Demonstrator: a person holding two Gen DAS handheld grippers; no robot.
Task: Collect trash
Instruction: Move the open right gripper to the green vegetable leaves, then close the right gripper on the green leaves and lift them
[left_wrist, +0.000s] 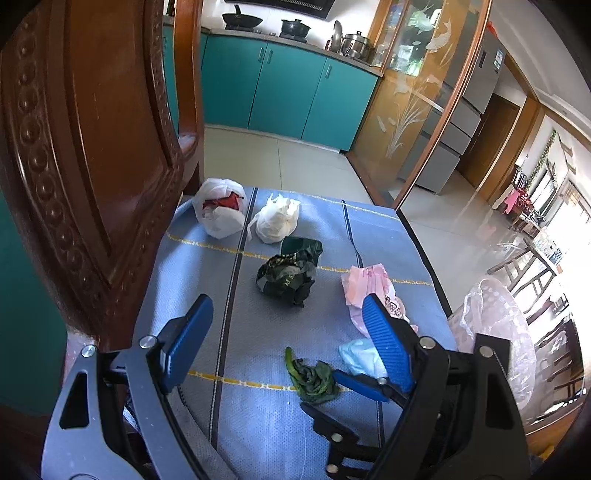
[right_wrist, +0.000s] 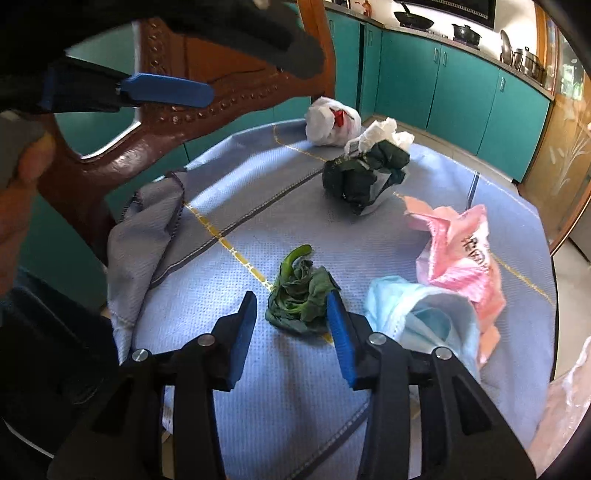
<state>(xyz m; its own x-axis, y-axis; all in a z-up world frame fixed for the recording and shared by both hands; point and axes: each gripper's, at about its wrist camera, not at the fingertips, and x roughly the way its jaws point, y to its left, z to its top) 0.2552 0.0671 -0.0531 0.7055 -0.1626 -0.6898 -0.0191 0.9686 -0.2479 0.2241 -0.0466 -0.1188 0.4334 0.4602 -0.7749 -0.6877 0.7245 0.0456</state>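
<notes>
Trash lies on a blue cloth-covered table (left_wrist: 258, 435). A wilted green vegetable scrap (right_wrist: 299, 295) lies between the tips of my open right gripper (right_wrist: 291, 306); it also shows in the left wrist view (left_wrist: 312, 374). My left gripper (left_wrist: 288, 314) is open and empty above the table. A crumpled dark green wrapper (left_wrist: 290, 273) (right_wrist: 364, 175), a pink plastic bag (left_wrist: 369, 291) (right_wrist: 458, 251), a light blue face mask (left_wrist: 360, 356) (right_wrist: 424, 314), a white bag with red contents (left_wrist: 219, 206) (right_wrist: 332, 122) and a white bundle (left_wrist: 277, 219) lie around.
A carved wooden chair back (left_wrist: 92, 147) (right_wrist: 155, 122) stands at the table's left edge. A bin lined with a clear plastic bag (left_wrist: 495, 328) stands right of the table. Teal kitchen cabinets (left_wrist: 280, 88) are behind, across tiled floor.
</notes>
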